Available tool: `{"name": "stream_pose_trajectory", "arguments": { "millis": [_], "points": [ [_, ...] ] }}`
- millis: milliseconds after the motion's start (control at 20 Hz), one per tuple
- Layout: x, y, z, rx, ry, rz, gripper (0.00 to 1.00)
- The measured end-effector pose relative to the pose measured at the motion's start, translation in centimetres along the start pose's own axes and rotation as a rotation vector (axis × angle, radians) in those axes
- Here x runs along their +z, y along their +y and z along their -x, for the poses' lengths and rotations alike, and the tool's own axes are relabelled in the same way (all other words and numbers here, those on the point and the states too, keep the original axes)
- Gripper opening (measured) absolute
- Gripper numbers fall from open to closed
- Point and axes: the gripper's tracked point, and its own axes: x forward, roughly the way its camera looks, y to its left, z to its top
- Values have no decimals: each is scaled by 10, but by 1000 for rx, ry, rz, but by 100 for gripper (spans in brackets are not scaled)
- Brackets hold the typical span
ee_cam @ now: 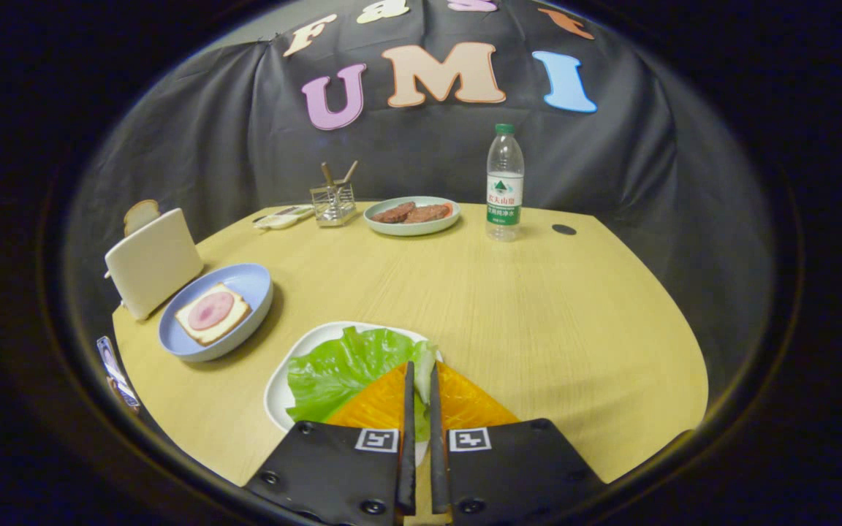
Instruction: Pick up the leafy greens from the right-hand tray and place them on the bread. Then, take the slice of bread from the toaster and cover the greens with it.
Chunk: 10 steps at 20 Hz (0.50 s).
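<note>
A: Biggest first. What's sitting on the table point(509, 307)?

B: Wooden top is taking up most of the scene. The toaster point(152, 261) is standing at the far left edge, with a slice of bread point(140, 214) sticking up out of it. Just beside it a blue plate point(245, 292) is holding the open bread slice point(212, 313) with a round of ham on top.

A: Greens?

B: The leafy greens point(340, 369) are lying on a white tray point(278, 387), right at the gripper point(420, 376). Leaf is spreading left of the fingers and showing in the thin gap between them.

A: Gripper state?

B: Fingers are standing nearly closed, only a narrow slit between them. Tips are sitting over the leaf's edge. Can't tell whether both are actually pinching it.

A: Background items?

B: Water bottle point(504, 183) is standing upright at the back. Left of it, a pale green plate point(412, 215) is carrying two brown patties. Further left a small metal holder point(333, 202) is holding a couple of sticks, with a remote-like thing point(282, 217) lying beside it.
</note>
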Motion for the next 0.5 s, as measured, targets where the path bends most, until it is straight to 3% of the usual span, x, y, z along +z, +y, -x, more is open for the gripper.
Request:
{"name": "stream_pose_trajectory", "arguments": {
  "millis": [100,500],
  "points": [
    [8,1,-1,10,-24,-20,3],
    [56,40,20,116,-163,-103,3]
  ]
}}
